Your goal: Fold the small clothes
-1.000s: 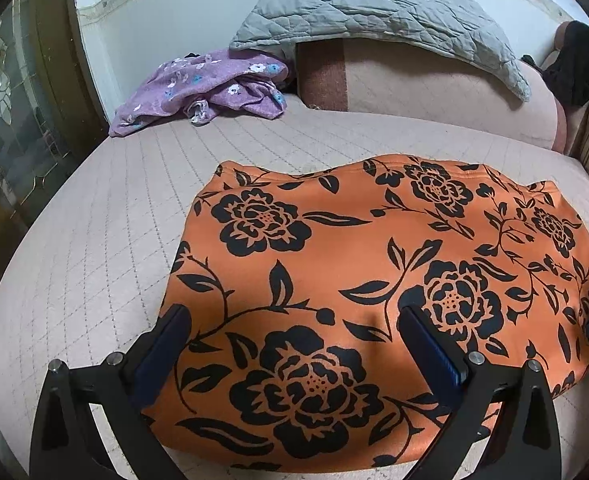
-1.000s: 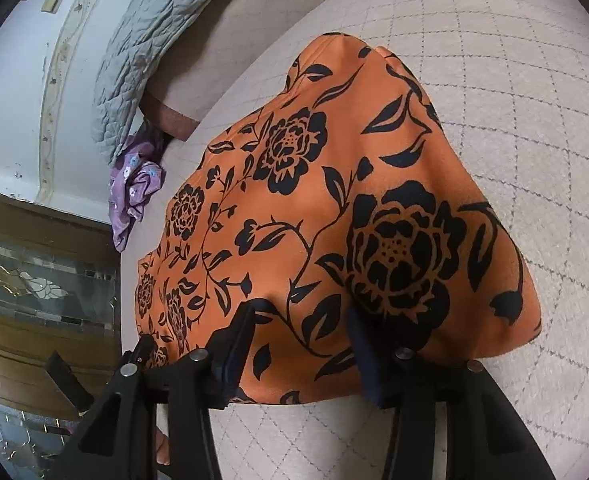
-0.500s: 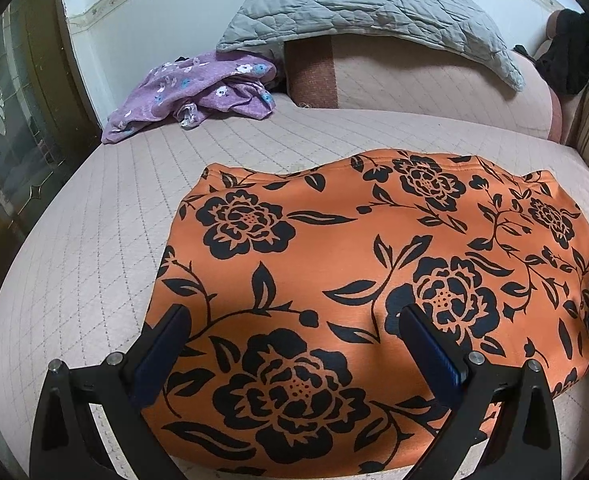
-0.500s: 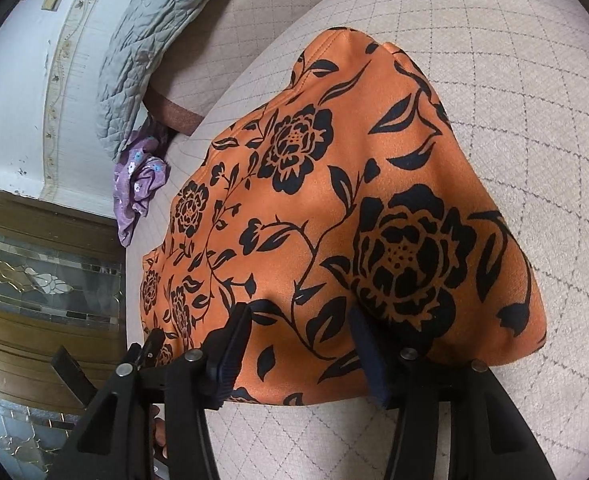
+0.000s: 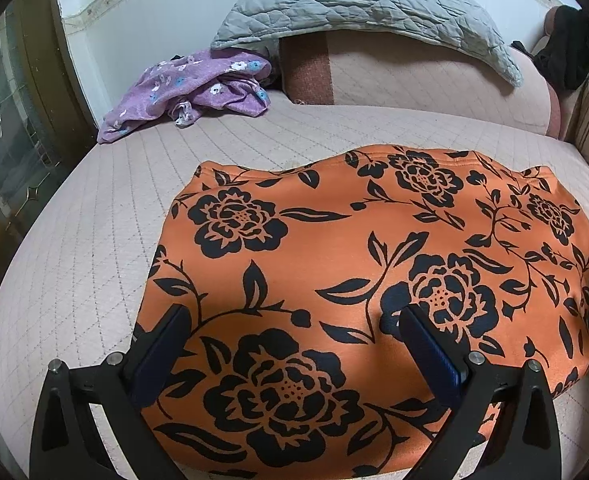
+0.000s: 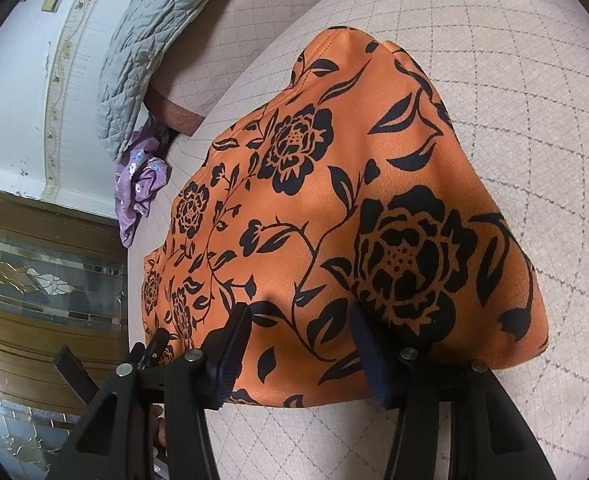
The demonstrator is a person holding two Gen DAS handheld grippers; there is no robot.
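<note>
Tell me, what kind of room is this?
Most likely a bedroom in a home. An orange flowered garment lies spread on a quilted bed, a grey quilted pillow rests at its head, and a crumpled purple garment lies near the wall.

Black jaws, blue pads point(image 5: 430, 354), silver screws point(image 6: 408, 354)

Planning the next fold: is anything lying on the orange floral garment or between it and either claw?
Nothing visible. The orange floral garment lies bare, directly under the open left claw and right claw. The purple garment sits apart.
</note>
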